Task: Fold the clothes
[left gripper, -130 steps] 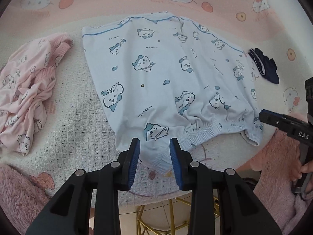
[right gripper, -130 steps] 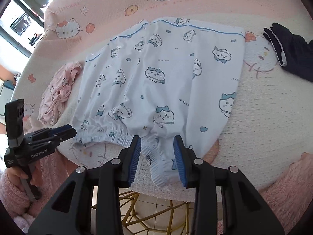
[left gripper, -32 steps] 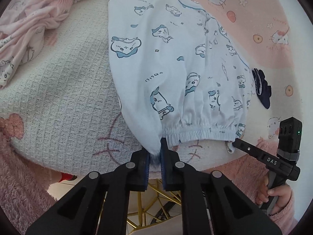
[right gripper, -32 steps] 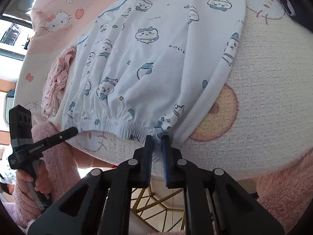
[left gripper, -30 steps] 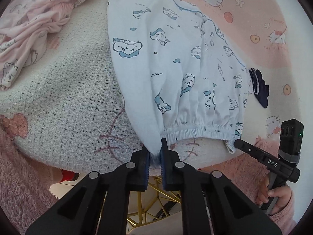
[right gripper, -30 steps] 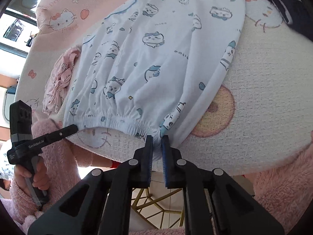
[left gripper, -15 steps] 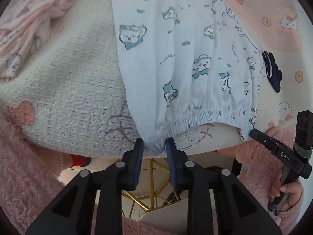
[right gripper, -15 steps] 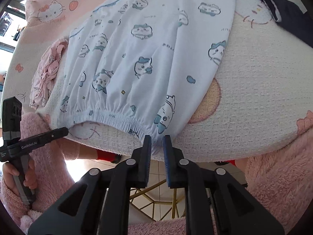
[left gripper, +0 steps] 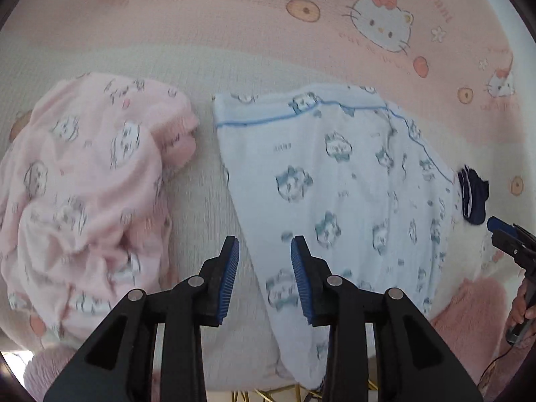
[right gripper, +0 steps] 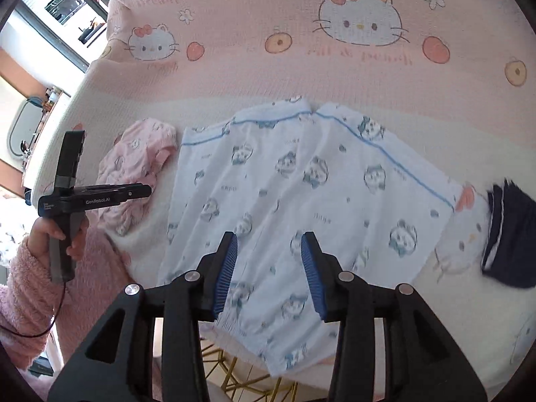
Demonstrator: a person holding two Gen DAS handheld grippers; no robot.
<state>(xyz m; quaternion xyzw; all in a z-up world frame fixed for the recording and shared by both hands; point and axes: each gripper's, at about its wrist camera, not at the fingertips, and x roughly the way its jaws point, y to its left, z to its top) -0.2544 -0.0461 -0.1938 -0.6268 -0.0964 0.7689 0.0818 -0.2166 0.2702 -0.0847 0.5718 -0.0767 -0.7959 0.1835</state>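
Both grippers empty: left gripper (left gripper: 264, 248) apart, right gripper (right gripper: 269, 246) opening; shorts (right gripper: 301, 201) beneath, waistband nearest, legs running away.

Pale blue shorts (right gripper: 301, 194) w/ cartoon print lie flat, waistband over near table edge; crumpled pink garment (left gripper: 83, 184) beside, left.

Bright, soft daylight enters from a window (right gripper: 50, 10) at upper left of the right wrist view. Both fisheye frames show motion blur, bent edges and dark corners.
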